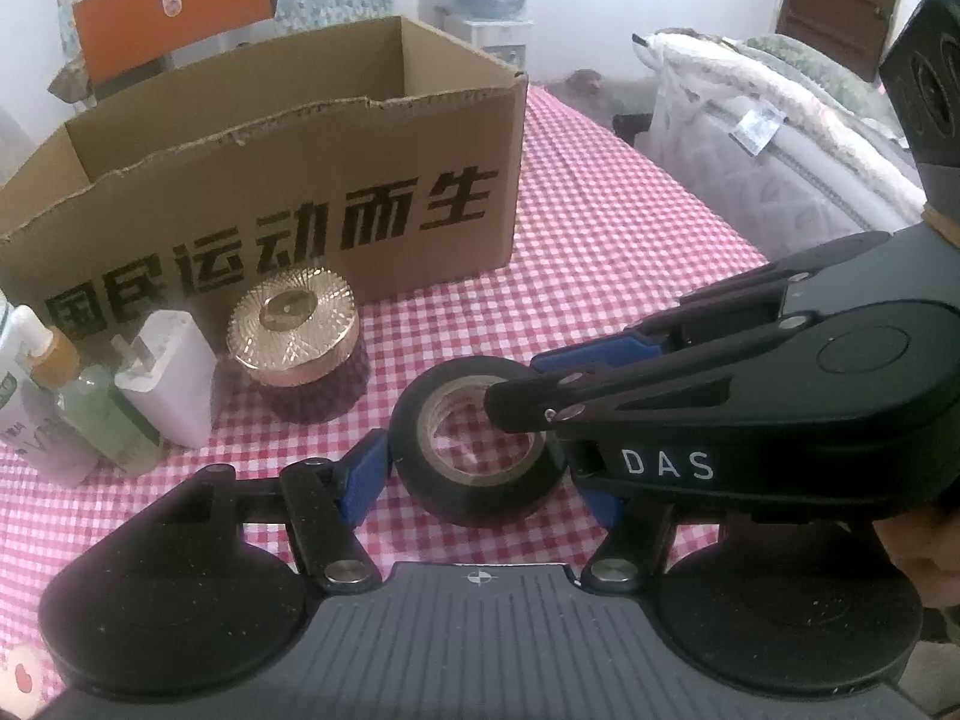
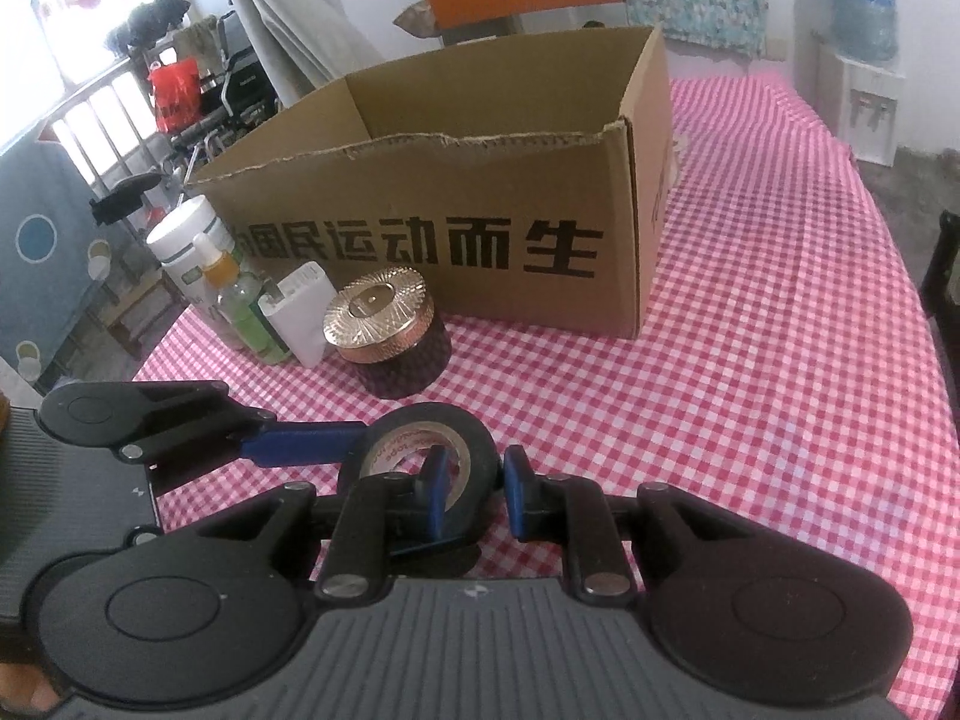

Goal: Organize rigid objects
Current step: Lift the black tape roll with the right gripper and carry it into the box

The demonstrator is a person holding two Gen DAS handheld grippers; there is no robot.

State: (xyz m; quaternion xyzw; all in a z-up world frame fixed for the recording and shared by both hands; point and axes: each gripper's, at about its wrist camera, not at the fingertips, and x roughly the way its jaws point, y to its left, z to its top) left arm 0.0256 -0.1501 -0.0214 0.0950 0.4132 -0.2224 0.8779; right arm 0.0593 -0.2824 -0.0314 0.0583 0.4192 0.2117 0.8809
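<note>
A black tape roll (image 1: 474, 498) (image 2: 420, 423) lies near the front of the pink checked table. My left gripper (image 1: 480, 486) spans the roll's full width. Its blue pads (image 1: 360, 474) sit against the roll's outer sides, so it is shut on the roll. My right gripper (image 2: 474, 495) (image 1: 534, 384) comes in from the right. One of its fingers is inside the roll's hole and the other is outside, shut on the roll's wall. In the right wrist view, one blue finger (image 2: 306, 450) of the left gripper reaches the roll's left side. I cannot tell whether the roll rests on the cloth.
An open cardboard box (image 1: 300, 180) (image 2: 480, 198) with black lettering stands behind the roll. In front of it on the left stand a gold-lidded jar (image 1: 294, 330) (image 2: 384, 312), a white charger (image 1: 174, 372) (image 2: 300, 312), a green bottle (image 1: 102, 414) and a white tub (image 2: 180, 234). Checked cloth (image 2: 750, 300) stretches right.
</note>
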